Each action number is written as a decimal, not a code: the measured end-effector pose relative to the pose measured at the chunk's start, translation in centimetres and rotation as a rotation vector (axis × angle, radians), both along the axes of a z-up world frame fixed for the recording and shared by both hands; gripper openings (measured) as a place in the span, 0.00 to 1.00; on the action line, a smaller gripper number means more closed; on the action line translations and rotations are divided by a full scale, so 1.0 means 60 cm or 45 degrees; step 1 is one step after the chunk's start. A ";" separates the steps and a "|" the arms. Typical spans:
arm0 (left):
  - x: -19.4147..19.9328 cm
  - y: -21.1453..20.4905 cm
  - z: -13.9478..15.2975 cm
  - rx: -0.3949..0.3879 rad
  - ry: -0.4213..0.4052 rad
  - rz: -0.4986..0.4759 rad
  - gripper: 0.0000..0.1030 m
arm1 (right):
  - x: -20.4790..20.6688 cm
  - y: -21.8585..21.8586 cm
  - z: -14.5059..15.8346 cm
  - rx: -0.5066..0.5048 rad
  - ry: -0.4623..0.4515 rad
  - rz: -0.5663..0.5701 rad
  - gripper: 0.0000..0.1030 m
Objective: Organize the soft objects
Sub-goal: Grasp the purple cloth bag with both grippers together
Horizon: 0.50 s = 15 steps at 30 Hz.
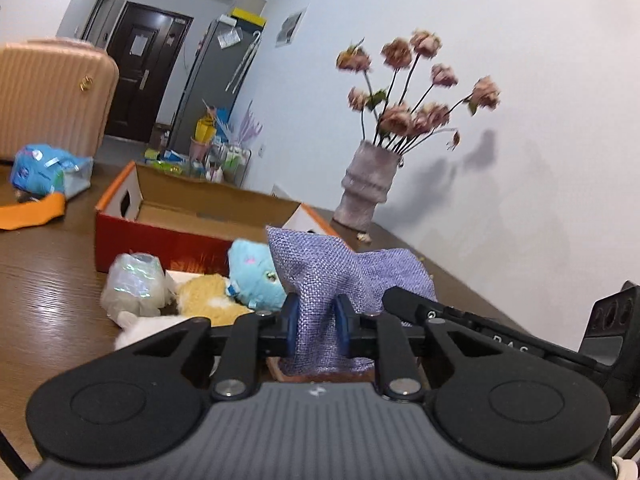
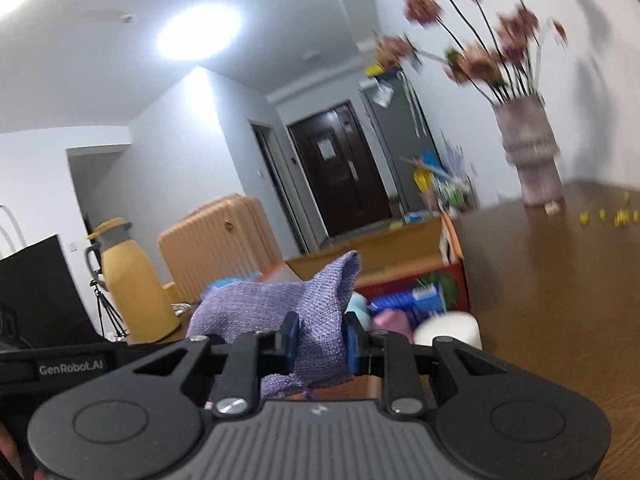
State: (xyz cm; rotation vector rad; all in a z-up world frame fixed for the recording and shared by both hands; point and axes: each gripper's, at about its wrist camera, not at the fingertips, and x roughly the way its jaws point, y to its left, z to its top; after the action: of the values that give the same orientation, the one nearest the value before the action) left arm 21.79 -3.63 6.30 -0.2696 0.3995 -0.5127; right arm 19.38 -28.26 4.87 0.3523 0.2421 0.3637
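Left gripper (image 1: 316, 322): clamped on a purple woven pouch (image 1: 344, 276); the cloth is pinched between the two blue pads (image 1: 291, 320) and bulges above and below them. The pouch is held up off the wooden table (image 1: 48, 292).

Right gripper (image 2: 320, 340): also clenched on the purple woven pouch (image 2: 280, 300), cloth bunched between its blue pads (image 2: 289, 338). One corner of the pouch is seen sticking upward in the right wrist view.

Behind the pouch, in the left wrist view, an open cardboard box (image 1: 168, 200) with red sides is seen on the table. Just in front of the box lie a blue plush toy (image 1: 256, 276), a yellow plush toy (image 1: 206, 294), touching it, and a shiny wrapped bundle (image 1: 134, 284) at their left. A white fuzzy thing (image 1: 136, 330) is partly hidden by the gripper.

A vase of dried pink flowers (image 1: 366, 188) stands on the table near the wall, well apart from the toys. A blue plastic packet (image 1: 44, 168) and an orange cloth (image 1: 28, 212) lie at the far left of the table. A peach suitcase (image 1: 48, 96) is seen beyond the table. In the right wrist view, a yellow jug (image 2: 132, 280) stands at the left; this view is blurred.
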 end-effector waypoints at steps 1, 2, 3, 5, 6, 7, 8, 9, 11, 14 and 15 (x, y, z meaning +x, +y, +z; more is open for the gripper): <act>-0.019 0.007 0.007 -0.011 -0.011 -0.002 0.19 | -0.020 0.007 0.012 -0.010 -0.031 0.018 0.22; -0.039 0.015 0.011 -0.025 -0.024 -0.003 0.19 | -0.037 0.009 0.019 -0.016 -0.050 0.037 0.22; -0.061 0.023 0.011 -0.037 -0.038 -0.004 0.19 | -0.060 0.017 0.022 -0.027 -0.069 0.058 0.22; -0.097 0.040 -0.001 -0.046 -0.017 0.015 0.19 | -0.093 0.033 0.020 -0.059 -0.080 0.094 0.22; -0.114 0.048 -0.011 -0.058 0.015 0.023 0.19 | -0.109 0.043 0.014 -0.081 -0.070 0.108 0.22; -0.130 0.057 -0.020 -0.077 0.048 0.027 0.19 | -0.121 0.049 0.005 -0.107 -0.057 0.115 0.22; -0.148 0.063 -0.029 -0.090 0.070 0.027 0.19 | -0.133 0.055 -0.004 -0.124 -0.041 0.119 0.22; -0.160 0.067 -0.037 -0.088 0.088 0.029 0.19 | -0.143 0.061 -0.012 -0.134 -0.022 0.129 0.22; -0.181 0.072 -0.051 -0.072 0.107 0.038 0.18 | -0.158 0.070 -0.025 -0.136 0.014 0.146 0.22; -0.194 0.075 -0.066 -0.025 0.124 0.056 0.18 | -0.170 0.085 -0.048 -0.168 0.063 0.165 0.22; -0.193 0.076 -0.067 -0.027 0.131 0.060 0.17 | -0.175 0.092 -0.053 -0.182 0.065 0.168 0.22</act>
State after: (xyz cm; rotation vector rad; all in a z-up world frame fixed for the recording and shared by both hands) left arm 10.24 0.96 2.27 -0.3258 0.4870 -0.4584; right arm 8.85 -22.75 1.67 0.2051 0.3406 0.4649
